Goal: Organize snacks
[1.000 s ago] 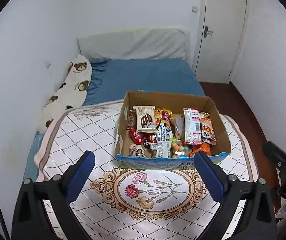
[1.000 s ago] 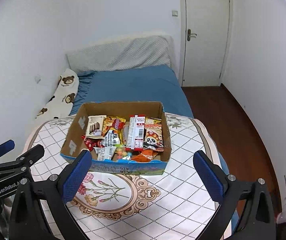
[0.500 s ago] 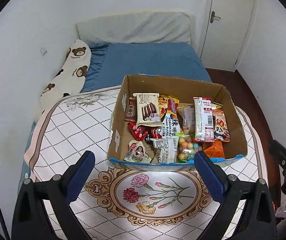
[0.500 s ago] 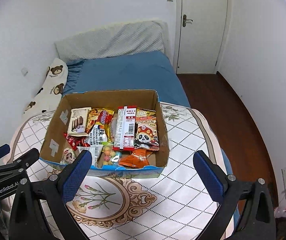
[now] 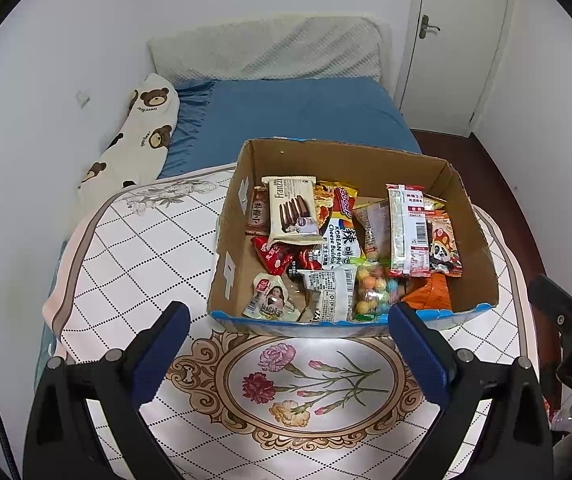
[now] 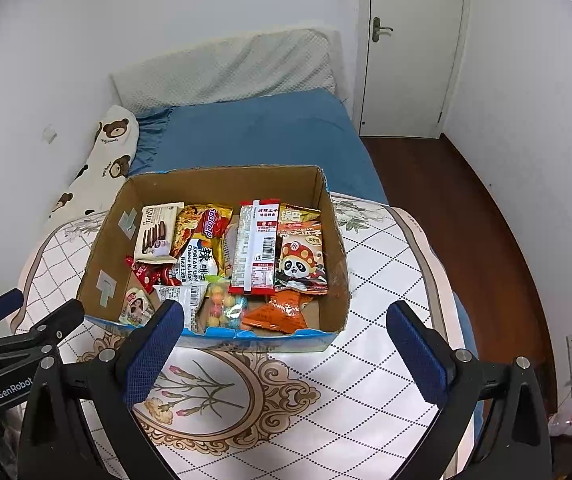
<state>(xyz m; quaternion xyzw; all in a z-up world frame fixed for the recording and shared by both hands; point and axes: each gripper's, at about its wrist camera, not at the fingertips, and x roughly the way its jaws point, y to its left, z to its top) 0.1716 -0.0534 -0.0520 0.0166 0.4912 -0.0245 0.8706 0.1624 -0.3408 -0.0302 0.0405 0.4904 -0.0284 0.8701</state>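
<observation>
Nearest the cardboard box, both tools hung over the flowered tablecloth with nothing between their blue pads. The left gripper was spread wide and released, just short of the box's blue front rim. The right gripper was equally wide and empty, its left pad overlapping that rim in its own view.

Only the left wrist view showed the whole flower medallion printed on the cloth before the box; the right wrist view cut it to a part. The right wrist view alone showed a "GenRobot" label on the other tool's body, at the lower left.

The snacks all lay inside the box. Along its front lay a small white pouch with a portrait, a clear bag of coloured candy balls and an orange packet. Behind these lay red wrappers, a Korean cheese buldak pack, a long red-and-white pack and a panda bag. Farther back lay a Franzzi biscuit pack.

Beyond the box stood a blue bed with a bear-print pillow, then a white door.
</observation>
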